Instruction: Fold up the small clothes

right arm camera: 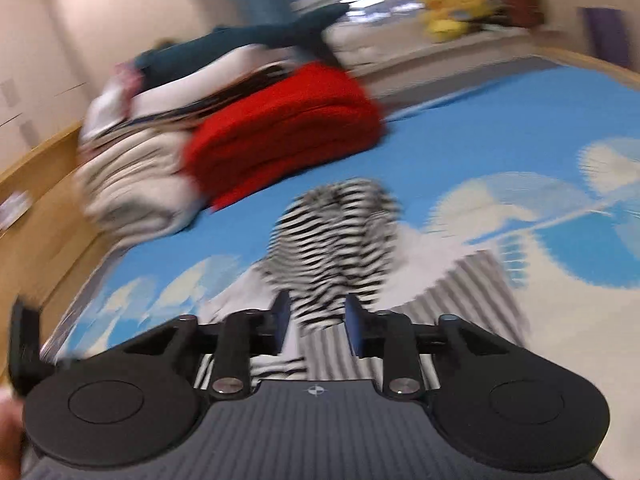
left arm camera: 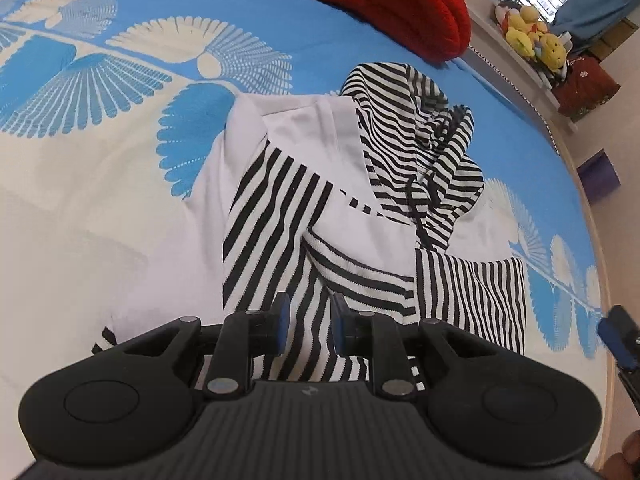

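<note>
Your left gripper [left arm camera: 310, 330] hangs just over the near edge of the striped garment [left arm camera: 320, 208], its blue pads [left arm camera: 283, 326] a narrow gap apart with nothing pinched – striped cloth shows between them, lying below. Your right gripper [right arm camera: 316, 326] has its pads [right arm camera: 282, 322] spread wider, also empty, over the same garment [right arm camera: 340, 236] (this view is smeared). The garment lies crumpled on the blue-and-white bedspread [left arm camera: 100, 100], white panels folded across black-and-white stripes, its hood [left arm camera: 400, 120] bunched at the far end. Beyond it sits a folded red blanket [left arm camera: 380, 0] – and, in the right view, a pile of bedding [right arm camera: 132, 184] beside it. Farther off, yellow plush toys [left arm camera: 532, 36] crowd a white ledge [left arm camera: 516, 60]; there is no container.
</note>
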A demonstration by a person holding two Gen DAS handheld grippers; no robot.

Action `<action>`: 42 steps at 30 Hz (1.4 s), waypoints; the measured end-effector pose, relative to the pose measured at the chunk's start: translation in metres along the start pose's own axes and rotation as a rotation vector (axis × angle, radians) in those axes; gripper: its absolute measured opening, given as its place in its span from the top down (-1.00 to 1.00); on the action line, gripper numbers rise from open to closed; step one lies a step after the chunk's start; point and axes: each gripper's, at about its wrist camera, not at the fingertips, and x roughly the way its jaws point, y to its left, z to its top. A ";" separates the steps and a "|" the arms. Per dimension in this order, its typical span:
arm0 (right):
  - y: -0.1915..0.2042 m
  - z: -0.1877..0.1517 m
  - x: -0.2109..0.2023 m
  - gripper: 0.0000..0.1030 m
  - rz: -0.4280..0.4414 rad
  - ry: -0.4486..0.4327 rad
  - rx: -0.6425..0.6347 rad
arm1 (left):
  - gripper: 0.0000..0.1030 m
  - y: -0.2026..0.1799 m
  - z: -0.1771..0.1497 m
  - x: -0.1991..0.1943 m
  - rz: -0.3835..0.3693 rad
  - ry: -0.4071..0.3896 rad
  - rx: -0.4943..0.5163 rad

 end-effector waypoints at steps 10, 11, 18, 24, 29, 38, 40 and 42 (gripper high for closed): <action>-0.008 -0.035 0.051 0.27 0.002 0.198 0.101 | 0.57 -0.003 0.000 0.009 0.009 -0.005 0.003; -0.007 -0.037 0.054 0.27 0.004 0.212 0.117 | 0.57 -0.005 0.001 0.012 0.015 -0.007 0.001; -0.001 -0.060 0.104 0.26 0.028 0.360 0.086 | 0.57 -0.007 0.011 0.017 0.045 -0.034 -0.021; 0.002 -0.074 0.135 0.26 0.045 0.457 0.125 | 0.57 0.014 0.020 0.016 0.053 -0.030 -0.064; 0.013 -0.077 0.151 0.26 0.042 0.458 0.102 | 0.57 0.025 0.023 0.012 0.037 -0.023 -0.096; 0.033 -0.078 0.158 0.70 0.093 0.426 0.003 | 0.57 0.040 0.027 -0.003 0.011 -0.036 -0.128; 0.041 -0.075 0.155 0.93 0.109 0.395 -0.029 | 0.57 0.046 0.029 -0.006 0.016 -0.042 -0.146; 0.046 -0.067 0.144 0.94 0.119 0.310 -0.039 | 0.57 0.052 0.030 -0.010 0.019 -0.051 -0.160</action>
